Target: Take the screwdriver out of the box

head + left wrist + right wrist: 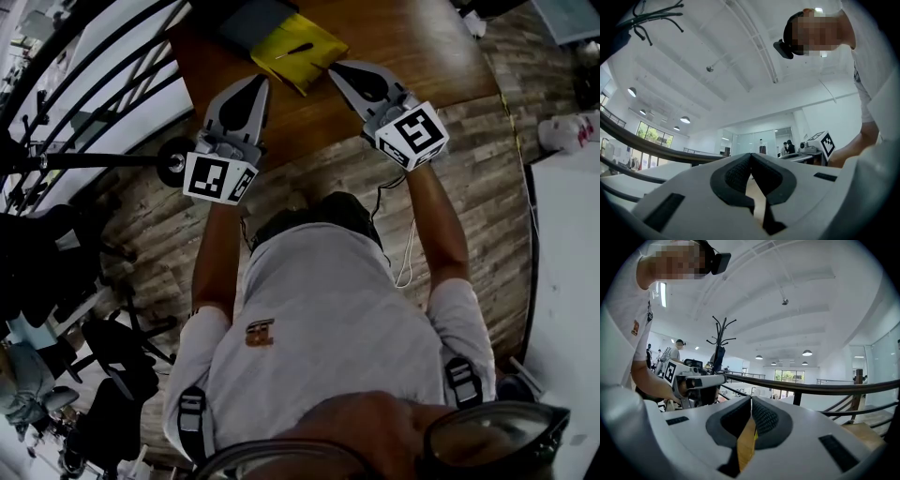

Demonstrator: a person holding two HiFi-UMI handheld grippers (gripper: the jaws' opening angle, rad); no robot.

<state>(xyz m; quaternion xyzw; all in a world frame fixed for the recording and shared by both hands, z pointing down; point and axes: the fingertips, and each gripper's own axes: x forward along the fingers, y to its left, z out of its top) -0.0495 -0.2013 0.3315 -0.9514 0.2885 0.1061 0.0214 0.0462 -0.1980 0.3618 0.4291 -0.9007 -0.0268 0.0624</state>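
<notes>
An open yellow box point(314, 42) lies on the wooden table point(412, 47) in the head view, with a dark slim screwdriver point(299, 49) lying in it. My left gripper point(258, 82) point(751, 154) hovers just left of the box's near corner, its jaws shut and empty. My right gripper point(336, 67) point(751, 398) is at the box's right near edge, also shut with nothing held. In the right gripper view a strip of yellow and wood shows below the closed pads point(764, 416).
A dark grey lid or tray point(251, 21) sits behind the box. A black railing point(103, 84) runs along the left, and a white table point(567, 272) stands at the right. Office chairs point(112, 375) crowd the lower left. A coat rack point(719, 341) and people stand in the distance.
</notes>
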